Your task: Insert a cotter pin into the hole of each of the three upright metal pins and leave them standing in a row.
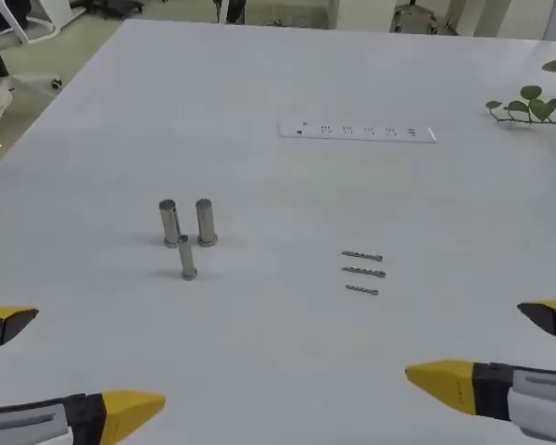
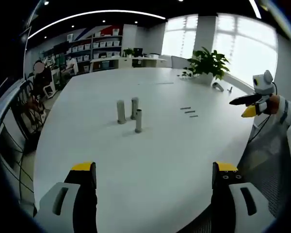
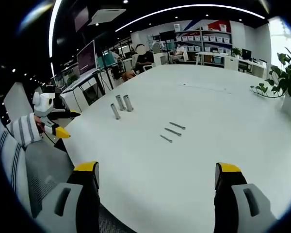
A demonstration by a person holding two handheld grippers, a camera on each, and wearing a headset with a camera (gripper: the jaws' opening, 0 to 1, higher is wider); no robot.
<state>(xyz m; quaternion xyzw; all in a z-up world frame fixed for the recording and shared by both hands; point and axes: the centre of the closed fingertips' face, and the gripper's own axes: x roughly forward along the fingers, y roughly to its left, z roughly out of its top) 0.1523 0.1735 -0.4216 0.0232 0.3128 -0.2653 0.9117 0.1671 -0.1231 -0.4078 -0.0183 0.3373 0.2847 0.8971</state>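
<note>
Three upright metal pins stand in a tight cluster on the white table (image 1: 278, 352): two side by side (image 1: 168, 222) (image 1: 205, 222) and a third (image 1: 187, 258) just in front. Three cotter pins (image 1: 362, 272) lie in a short column to their right, apart from them. My left gripper (image 1: 74, 366) is open at the near left edge, and my right gripper (image 1: 463, 341) is open at the near right. Both are empty and well short of the parts. The left gripper view shows the metal pins (image 2: 135, 114) and cotter pins (image 2: 189, 112) beyond its wide jaws; the right gripper view shows them too (image 3: 121, 105) (image 3: 173, 131).
A white power strip (image 1: 357, 131) lies flat further back on the table. Plant leaves (image 1: 537, 102) reach in at the far right edge. An office chair (image 1: 0, 56) stands off the far left corner. A person (image 3: 143, 56) sits at a desk in the background.
</note>
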